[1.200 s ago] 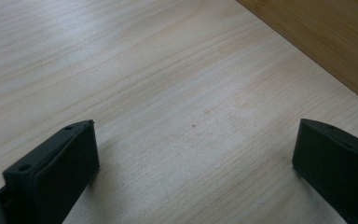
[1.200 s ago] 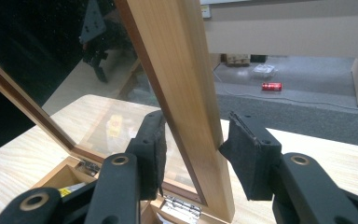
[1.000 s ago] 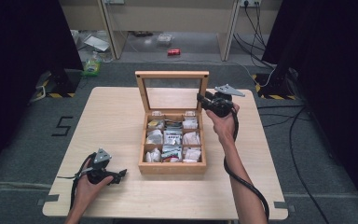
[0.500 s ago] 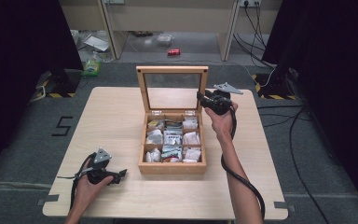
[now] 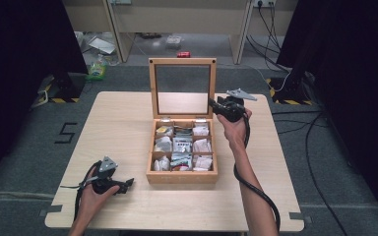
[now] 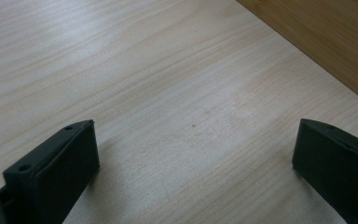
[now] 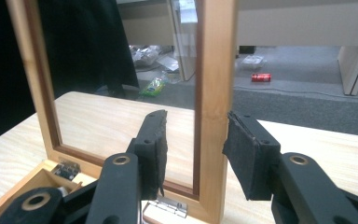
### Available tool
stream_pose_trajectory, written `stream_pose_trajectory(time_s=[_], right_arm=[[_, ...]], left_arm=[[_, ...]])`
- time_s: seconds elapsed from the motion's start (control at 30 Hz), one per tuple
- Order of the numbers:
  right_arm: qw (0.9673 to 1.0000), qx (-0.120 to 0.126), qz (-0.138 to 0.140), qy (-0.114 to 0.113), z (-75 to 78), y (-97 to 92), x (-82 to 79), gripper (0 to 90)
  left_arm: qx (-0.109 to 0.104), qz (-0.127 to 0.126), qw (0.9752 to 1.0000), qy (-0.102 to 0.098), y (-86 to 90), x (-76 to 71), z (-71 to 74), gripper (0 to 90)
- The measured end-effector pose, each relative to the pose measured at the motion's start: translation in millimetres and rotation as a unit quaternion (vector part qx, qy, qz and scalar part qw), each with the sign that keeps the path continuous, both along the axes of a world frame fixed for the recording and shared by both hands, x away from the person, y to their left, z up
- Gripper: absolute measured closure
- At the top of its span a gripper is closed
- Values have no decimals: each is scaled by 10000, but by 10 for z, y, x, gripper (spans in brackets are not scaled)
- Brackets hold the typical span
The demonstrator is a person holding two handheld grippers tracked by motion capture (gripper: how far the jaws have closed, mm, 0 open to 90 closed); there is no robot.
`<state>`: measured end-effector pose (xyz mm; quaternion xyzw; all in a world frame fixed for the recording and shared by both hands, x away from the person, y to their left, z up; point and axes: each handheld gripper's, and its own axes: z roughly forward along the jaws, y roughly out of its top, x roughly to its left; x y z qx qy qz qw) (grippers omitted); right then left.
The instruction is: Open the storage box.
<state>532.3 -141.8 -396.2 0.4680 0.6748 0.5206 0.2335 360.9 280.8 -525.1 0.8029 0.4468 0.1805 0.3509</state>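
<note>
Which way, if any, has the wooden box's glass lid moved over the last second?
Yes. The lid has swung up and back: in the high view its top rail now stands farther above the far edge of the table.

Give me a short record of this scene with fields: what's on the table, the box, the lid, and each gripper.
surface: light wooden table
box: wooden box, nine compartments holding small packets
lid: glass-paned lid, standing upright on its hinges
right gripper: right gripper straddles the lid's right frame rail; one pad is against the wood, the other shows a thin gap, so a firm grip cannot be told
left gripper: left gripper low over the table near the box's front left corner, jaws wide open, nothing between them
floor behind: red can
</note>
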Motion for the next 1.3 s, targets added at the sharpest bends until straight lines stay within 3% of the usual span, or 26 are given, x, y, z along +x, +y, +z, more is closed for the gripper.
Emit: stream_pose_trajectory(time_s=[0.73, 1.3], right_arm=[[9974, -315, 615, 213, -39, -59, -300, 581], [9946, -414, 865, 404, -88, -29, -469, 575]], left_arm=[[-1, 0, 10000, 0, 0, 0, 0, 0], [-2, -1, 10000, 1, 0, 1, 0, 0]])
